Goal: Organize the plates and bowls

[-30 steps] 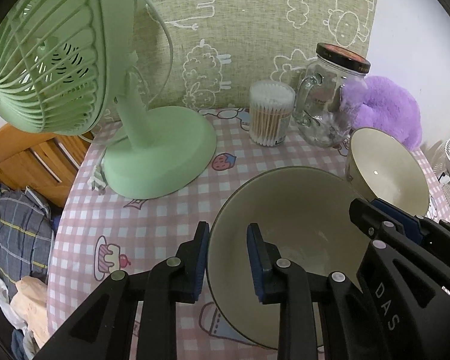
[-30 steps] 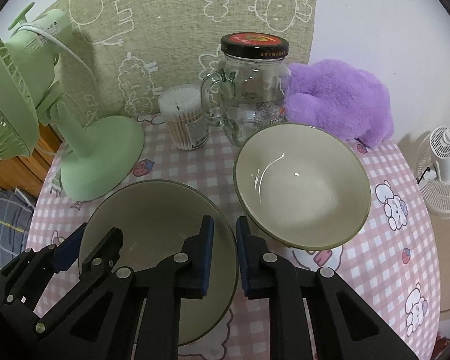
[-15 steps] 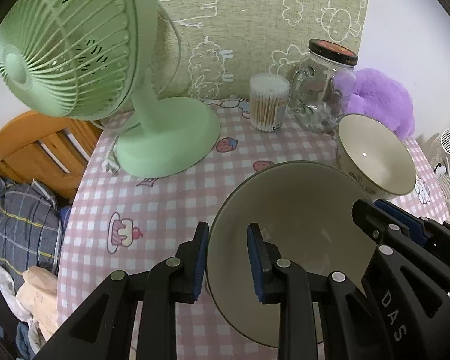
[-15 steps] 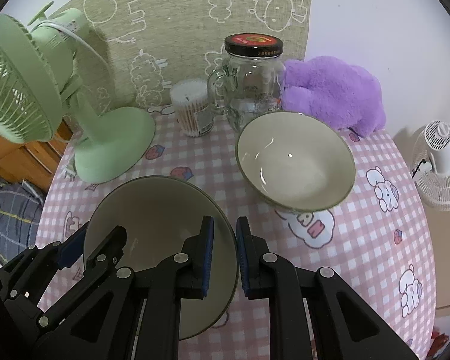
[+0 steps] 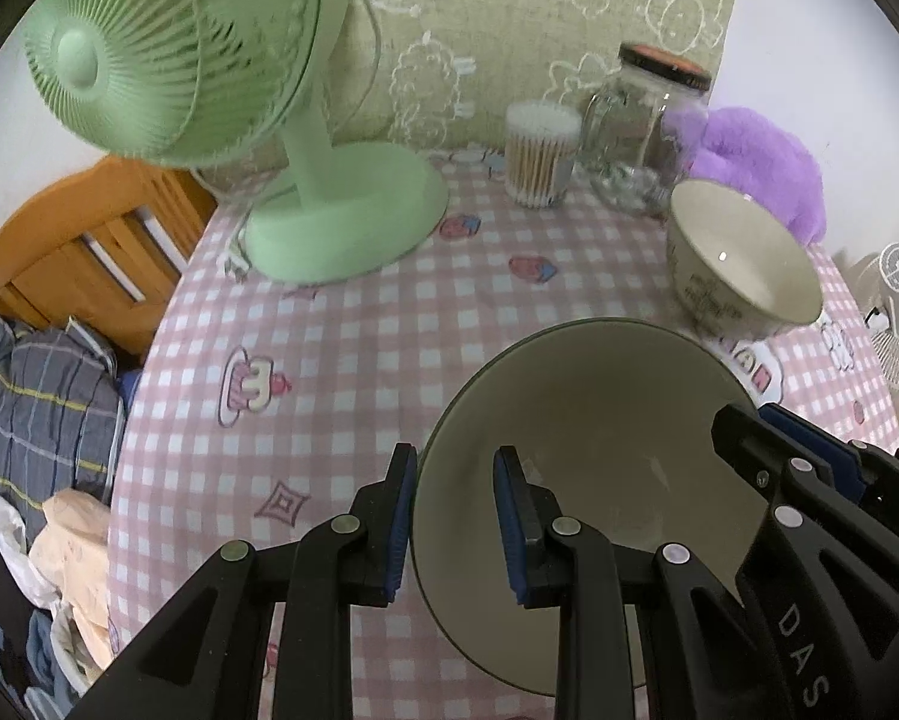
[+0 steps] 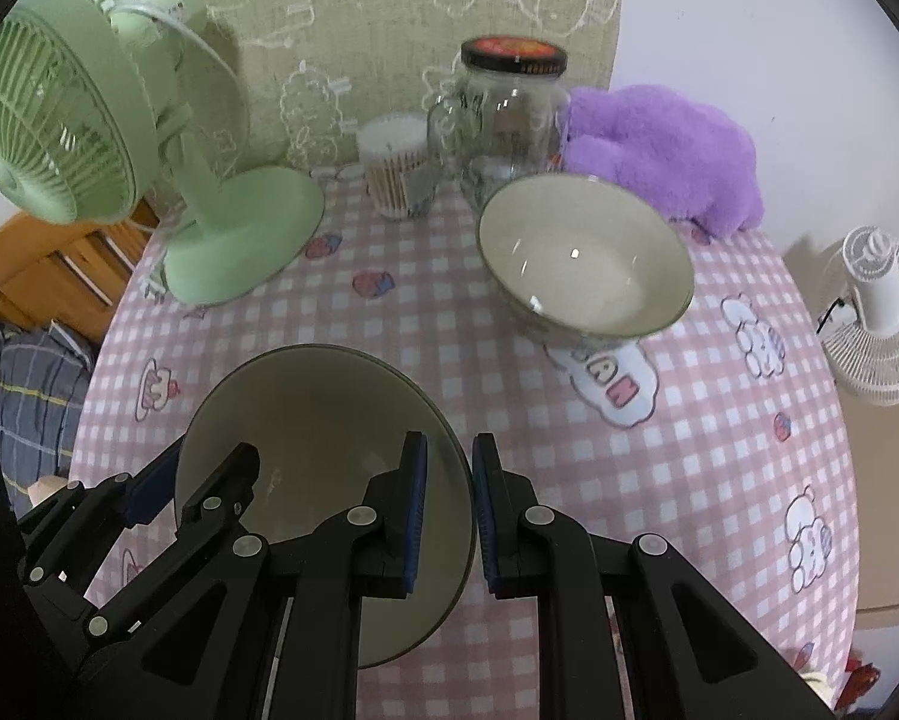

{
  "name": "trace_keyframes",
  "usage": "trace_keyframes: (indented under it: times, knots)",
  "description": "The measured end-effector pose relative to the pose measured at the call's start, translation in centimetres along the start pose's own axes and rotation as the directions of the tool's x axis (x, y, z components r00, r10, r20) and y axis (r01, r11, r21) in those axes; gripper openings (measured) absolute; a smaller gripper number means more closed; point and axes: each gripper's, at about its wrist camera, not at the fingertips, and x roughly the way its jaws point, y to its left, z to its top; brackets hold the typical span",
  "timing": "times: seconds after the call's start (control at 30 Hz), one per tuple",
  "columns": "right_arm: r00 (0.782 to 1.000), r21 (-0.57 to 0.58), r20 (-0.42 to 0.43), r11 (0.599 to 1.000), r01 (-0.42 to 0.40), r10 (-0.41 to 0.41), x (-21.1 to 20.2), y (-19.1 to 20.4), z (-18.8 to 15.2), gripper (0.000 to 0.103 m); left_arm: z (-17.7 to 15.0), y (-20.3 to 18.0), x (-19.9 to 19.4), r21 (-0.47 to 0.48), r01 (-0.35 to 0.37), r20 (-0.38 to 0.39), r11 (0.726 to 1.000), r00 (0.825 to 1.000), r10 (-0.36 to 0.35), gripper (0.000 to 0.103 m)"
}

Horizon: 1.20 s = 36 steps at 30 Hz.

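Observation:
Both grippers hold one large cream bowl (image 5: 587, 420) with a dark green rim above the pink checked table. My left gripper (image 5: 455, 504) is shut on its left rim. My right gripper (image 6: 449, 495) is shut on its right rim, and the same bowl (image 6: 311, 420) shows in the right wrist view. A second cream bowl (image 6: 581, 258) with printed sides stands on the table at the back right, in front of the purple plush; it also shows in the left wrist view (image 5: 743, 252).
A green desk fan (image 5: 305, 138) stands back left. A cotton swab tub (image 5: 539, 156), a glass jar (image 6: 509, 120) and a purple plush toy (image 6: 665, 150) line the back. A white fan (image 6: 881, 312) stands off the right edge. A wooden chair (image 5: 71, 252) is left.
Both grippers have lifted the large bowl and drawn it back toward me. The table objects look smaller and farther. The second bowl has stayed put.

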Motion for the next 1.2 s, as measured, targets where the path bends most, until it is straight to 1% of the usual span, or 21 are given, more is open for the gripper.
trace_keyframes:
  times: [0.03, 0.1, 0.27, 0.43, 0.5, 0.63, 0.7, 0.77, 0.93, 1.2]
  knots:
    - [1.000, 0.001, -0.007, 1.000, -0.001, 0.001, 0.3, 0.1, -0.2, 0.019, -0.2, 0.0, 0.0, -0.001, 0.001, 0.004, 1.000, 1.000, -0.001, 0.024]
    - [1.000, -0.001, 0.011, 1.000, 0.003, -0.003, 0.3, 0.2, -0.5, 0.019, -0.3, 0.1, -0.1, -0.005, 0.005, 0.012, 1.000, 1.000, -0.005, 0.024]
    - [1.000, 0.037, 0.020, 0.999, 0.002, -0.003, 0.7, -0.2, -0.4, 0.019, -0.2, -0.1, 0.4, 0.009, 0.000, 0.046, 1.000, 0.999, -0.001, 0.024]
    - [0.999, 0.054, 0.054, 0.999, -0.004, 0.001, 0.8, -0.4, -0.4, 0.019, -0.1, -0.1, 0.4, 0.012, 0.005, 0.069, 1.000, 0.998, -0.006, 0.024]
    - [0.998, 0.052, 0.056, 0.999, 0.002, -0.004, 1.0, -0.5, -0.5, 0.019, -0.2, -0.2, 0.8, 0.014, 0.022, 0.052, 1.000, 0.998, -0.023, 0.024]
    - [0.999, 0.067, 0.040, 0.998, 0.002, -0.005, 1.2, -0.7, -0.6, 0.017, -0.1, -0.1, 0.9, 0.014, 0.023, 0.045, 1.000, 0.999, -0.023, 0.024]
    - [0.999, 0.064, 0.038, 0.998, 0.007, -0.010, 1.1, -0.6, -0.5, 0.015, -0.1, 0.0, 0.9, 0.011, 0.028, 0.033, 1.000, 0.999, -0.028, 0.024]
    - [0.999, 0.058, 0.037, 0.998, 0.005, -0.007, 0.8, -0.6, -0.6, 0.015, -0.2, 0.1, 0.7, 0.010, 0.032, 0.024, 0.999, 0.999, -0.032, 0.024]
    - [0.999, 0.051, 0.042, 0.999, -0.006, 0.004, -0.5, -0.5, -0.9, 0.015, -0.7, 0.3, -1.1, 0.010, 0.023, 0.043, 1.000, 0.999, -0.024, 0.024]
    - [0.998, 0.030, 0.064, 0.999, -0.024, 0.022, -4.1, -0.7, -1.9, 0.015, -2.1, 0.0, -5.0, -0.009, 0.014, 0.067, 1.000, 0.998, -0.013, 0.024]
